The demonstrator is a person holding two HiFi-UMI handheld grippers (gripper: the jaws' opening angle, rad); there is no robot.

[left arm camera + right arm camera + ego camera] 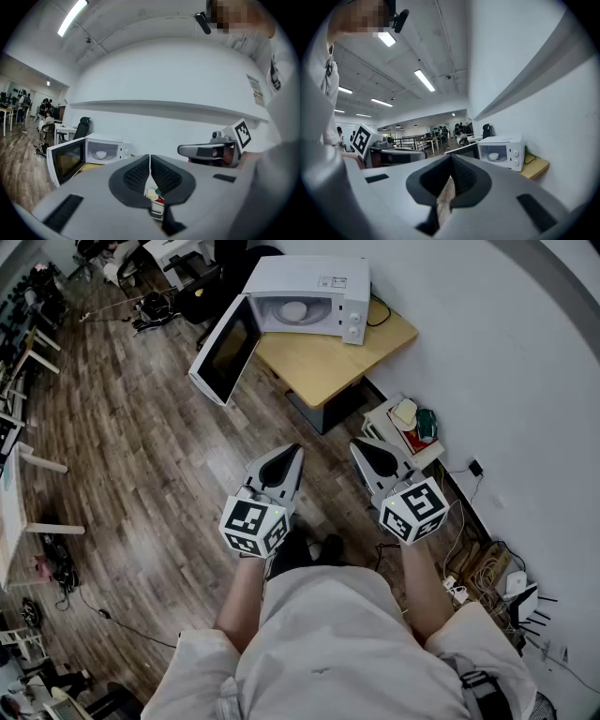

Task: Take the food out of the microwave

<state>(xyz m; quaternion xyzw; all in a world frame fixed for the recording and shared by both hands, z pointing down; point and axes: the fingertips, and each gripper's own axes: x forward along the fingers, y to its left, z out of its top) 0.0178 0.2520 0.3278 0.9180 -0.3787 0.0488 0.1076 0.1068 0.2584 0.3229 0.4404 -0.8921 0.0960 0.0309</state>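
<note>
Two claws, both pinched closed and empty, side by side in front of you.

Head view:
- Your left claw [296, 450] and right claw [356, 444] hover over the wood floor [141, 446], near each other but apart. Tips aim toward the desk [328, 362].
- On that desk, well ahead of both claws, sits the microwave [314, 289].
- Its door [225, 351] is swung wide open, out past the desk edge, ahead and left of the left claw.
- Inside the cavity rests the white bowl [294, 310], well apart from either claw.
- Just ahead and to the right of the right claw stands a low stand [405, 423] with small items on top.

Left gripper view:
- Your left claw's jaws meet at the tips with nothing between them. Only a sliver lower down shows the stand's items beyond.
- Beyond and left of the tips is the microwave, door open toward you, with the white bowl visible in the lit cavity.
- Your right claw is off to the right, roughly level with the tips.

Right gripper view:
- Your right claw's jaws are pressed together and grip nothing. Floor shows through the thin slit.
- Ahead and right of the tips sits the microwave, the white bowl inside.
- To the left of the tips is your left claw with its marker cube [363, 139].
</note>
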